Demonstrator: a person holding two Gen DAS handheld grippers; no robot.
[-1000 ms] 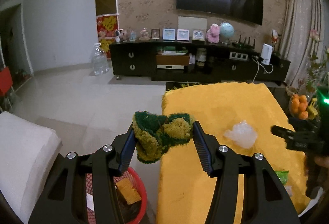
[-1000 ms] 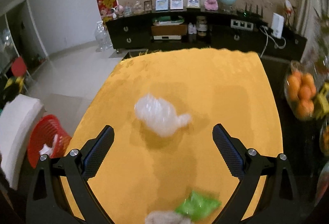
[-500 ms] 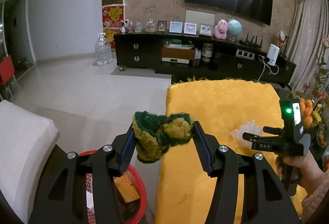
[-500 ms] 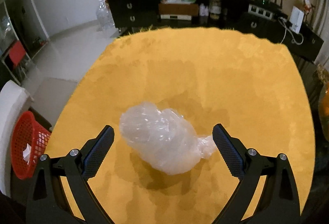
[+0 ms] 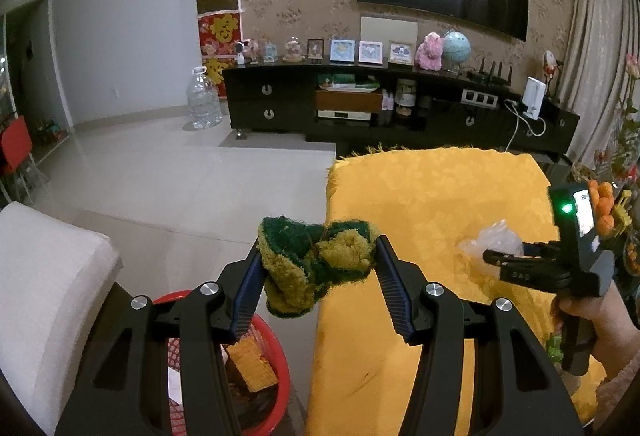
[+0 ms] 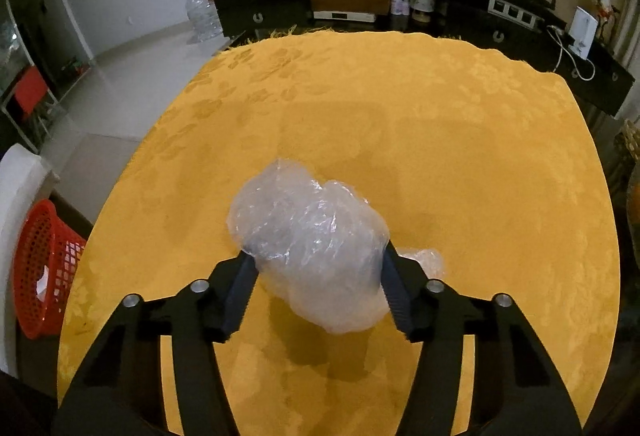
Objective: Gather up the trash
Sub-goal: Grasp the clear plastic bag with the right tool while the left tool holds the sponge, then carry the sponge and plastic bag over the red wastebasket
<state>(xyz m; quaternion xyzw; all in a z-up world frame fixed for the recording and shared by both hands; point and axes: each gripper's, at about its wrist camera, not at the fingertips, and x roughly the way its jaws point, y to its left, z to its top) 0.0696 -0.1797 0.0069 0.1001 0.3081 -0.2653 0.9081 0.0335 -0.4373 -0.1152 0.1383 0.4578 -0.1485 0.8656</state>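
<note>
Right now the right gripper (image 6: 316,276) is closing on a crumpled clear plastic bag (image 6: 308,240) that lies on the counter (image 6: 440,140), on its yellow cloth. Both fingers (image 6: 236,288) already touch the sides of the bag, one on each side, and they are squeezing in. A small tail of the bag sticks out past the right finger.

Over on the other side, the left gripper (image 5: 318,276) holds a fuzzy green and yellow scrubber (image 5: 316,264). Its fingers are partly apart and press the scrubber from both sides. It hangs off the edge of the counter, above and a bit ahead of the red basket (image 5: 276,356) on the floor. Some brown trash is in the basket already.

To do this step well, I think the right hand should keep squeezing until the bag feels firm, not just puffy. A plastic bag is soft and slippery, so a loose pinch could let it slide out. Then lift it straight up so the cloth does not come along. The basket is low by the left corner of the counter, so the bag has to travel that way. The left hand could move a little closer over the basket before it lets the scrubber drop, so it does not miss.
</note>
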